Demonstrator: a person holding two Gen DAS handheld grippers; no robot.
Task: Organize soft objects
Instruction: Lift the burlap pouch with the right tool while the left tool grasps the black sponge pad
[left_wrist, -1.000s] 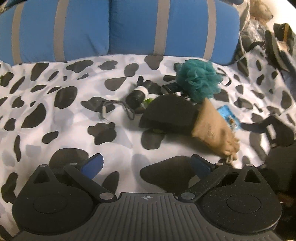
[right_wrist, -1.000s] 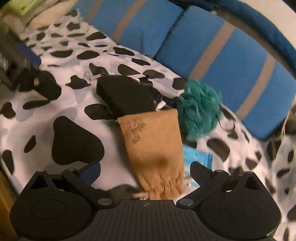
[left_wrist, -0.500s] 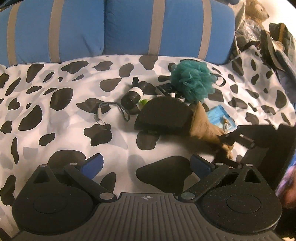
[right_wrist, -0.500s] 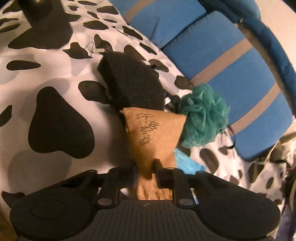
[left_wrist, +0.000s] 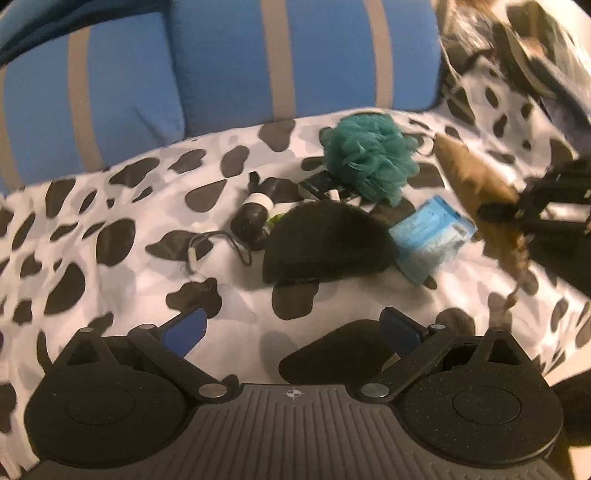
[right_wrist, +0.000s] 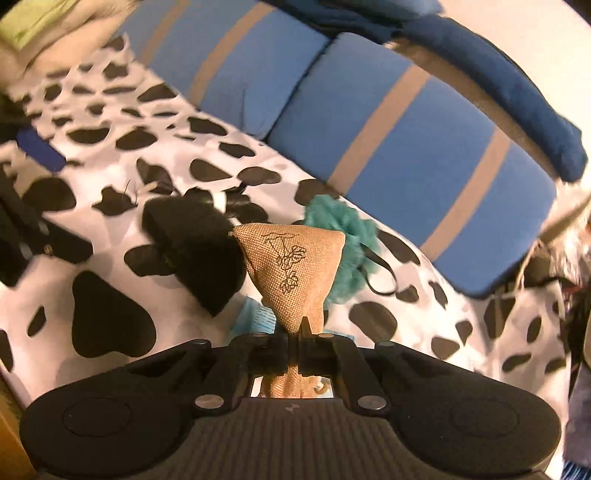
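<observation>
The right gripper (right_wrist: 294, 341), clamped on the gathered neck of the burlap pouch (right_wrist: 291, 266), carries it pointing straight ahead, while the left gripper (left_wrist: 291, 328) hangs wide and empty beside it.

I see a cow-print sheet (left_wrist: 110, 206) spread over the seat, with two blue cushions (left_wrist: 155, 74) striped in grey standing along its far edge. A small black bottle (left_wrist: 253, 218) with a white band lies on the sheet, and a loop of cord (left_wrist: 218, 247) lies just beside it. At the right there's a blurred heap of clutter (left_wrist: 517, 55).
</observation>
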